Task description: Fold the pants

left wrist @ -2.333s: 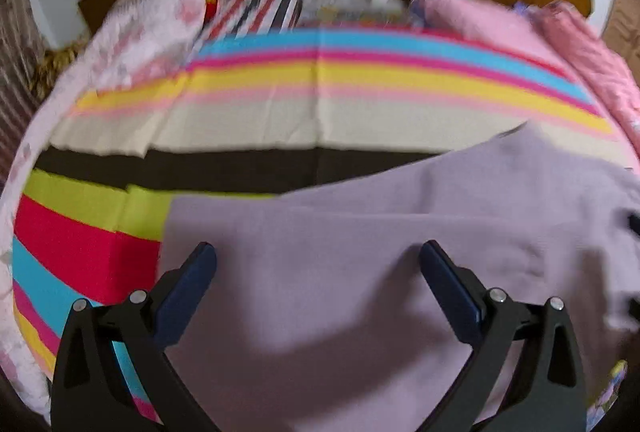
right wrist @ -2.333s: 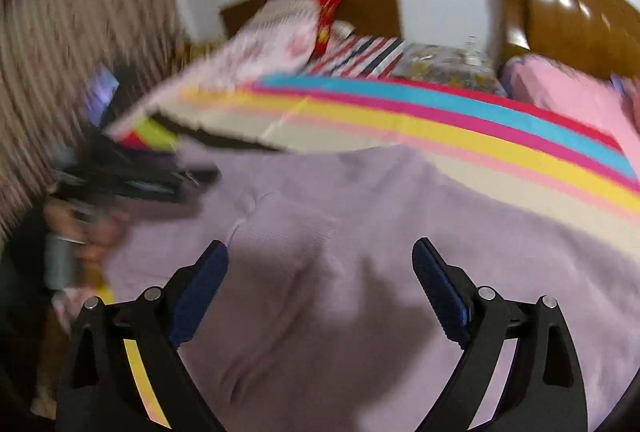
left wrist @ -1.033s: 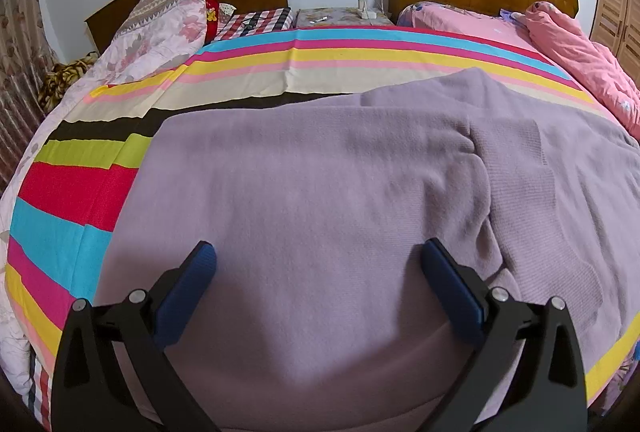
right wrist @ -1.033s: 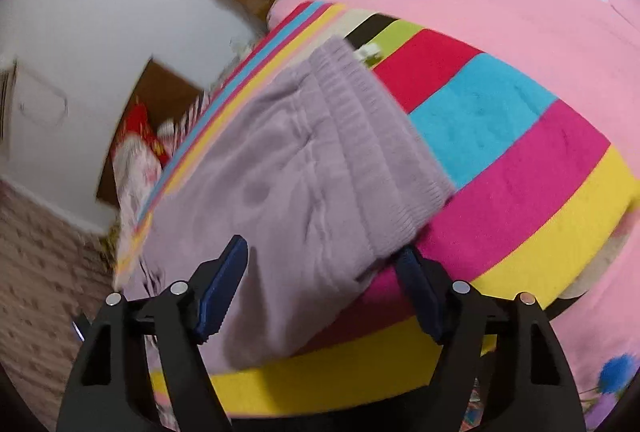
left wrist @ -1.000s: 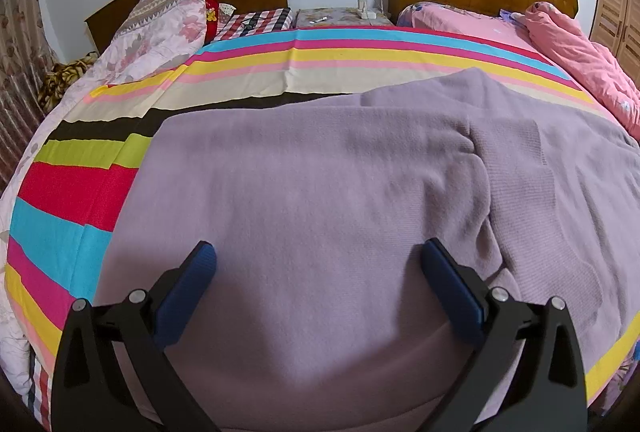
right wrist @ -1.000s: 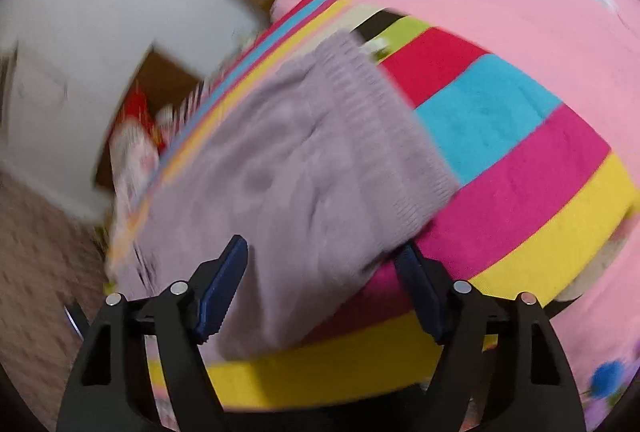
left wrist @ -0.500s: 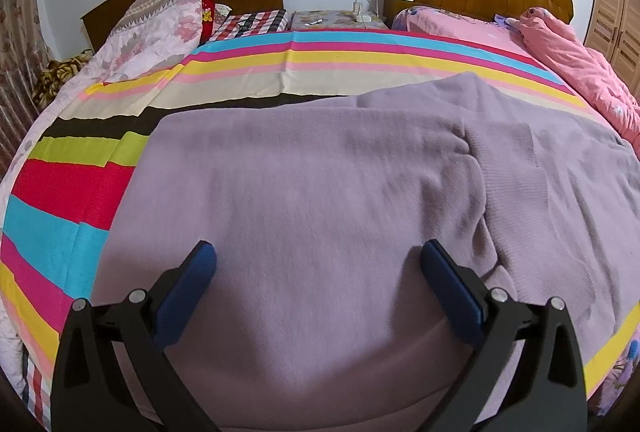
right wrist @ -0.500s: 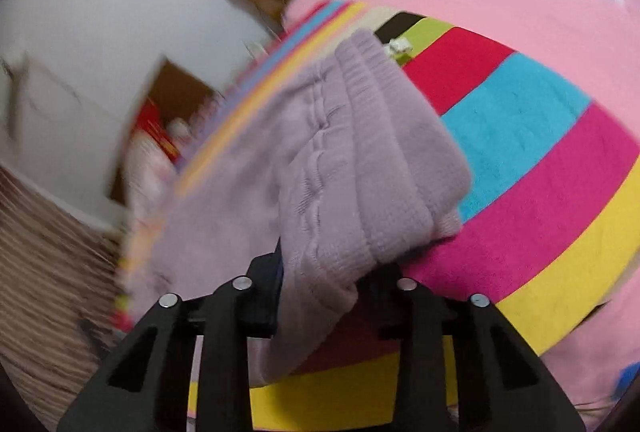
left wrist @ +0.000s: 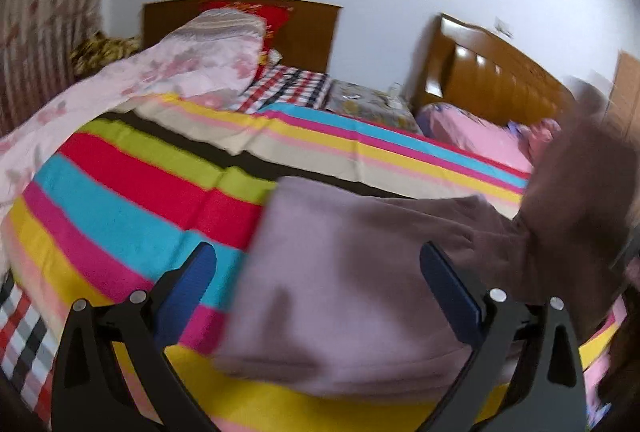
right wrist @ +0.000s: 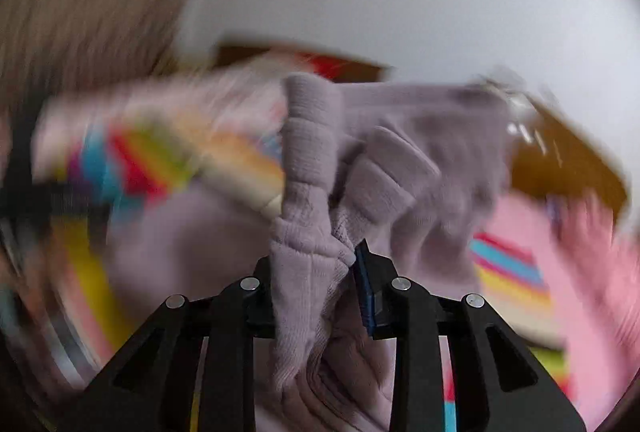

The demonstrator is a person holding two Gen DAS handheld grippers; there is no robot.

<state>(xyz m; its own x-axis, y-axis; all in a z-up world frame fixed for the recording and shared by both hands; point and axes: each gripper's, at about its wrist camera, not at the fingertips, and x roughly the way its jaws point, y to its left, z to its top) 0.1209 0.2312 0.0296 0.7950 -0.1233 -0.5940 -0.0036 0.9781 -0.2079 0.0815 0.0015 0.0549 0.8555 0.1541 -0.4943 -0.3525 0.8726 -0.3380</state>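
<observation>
Your lilac knit pants (left wrist: 352, 296) lie partly on the bed, on the striped sheet (left wrist: 132, 200), with their far end raised at the right edge of the left view; in the right view the ribbed waistband (right wrist: 308, 168) bunches up out of your right tool (right wrist: 316, 272), whose fingers are pressed together on the knit; your left tool (left wrist: 316, 272) hangs spread wide above the flat part of the pants, holding nothing.

You look to be in the fold-over step; the pinched end seems to be travelling across the body of the garment, though the heavy blur in the right view hides exactly where it is heading.

Next you need to lay that end down squarely on the flat half so the edges line up; use the free left tool to pin the lying layer; otherwise the soft knit may drag and wrinkle.

Beyond the sheet sit a floral quilt (left wrist: 140, 80), a pink bed (left wrist: 480, 140) and two wooden headboards (left wrist: 500, 84).
</observation>
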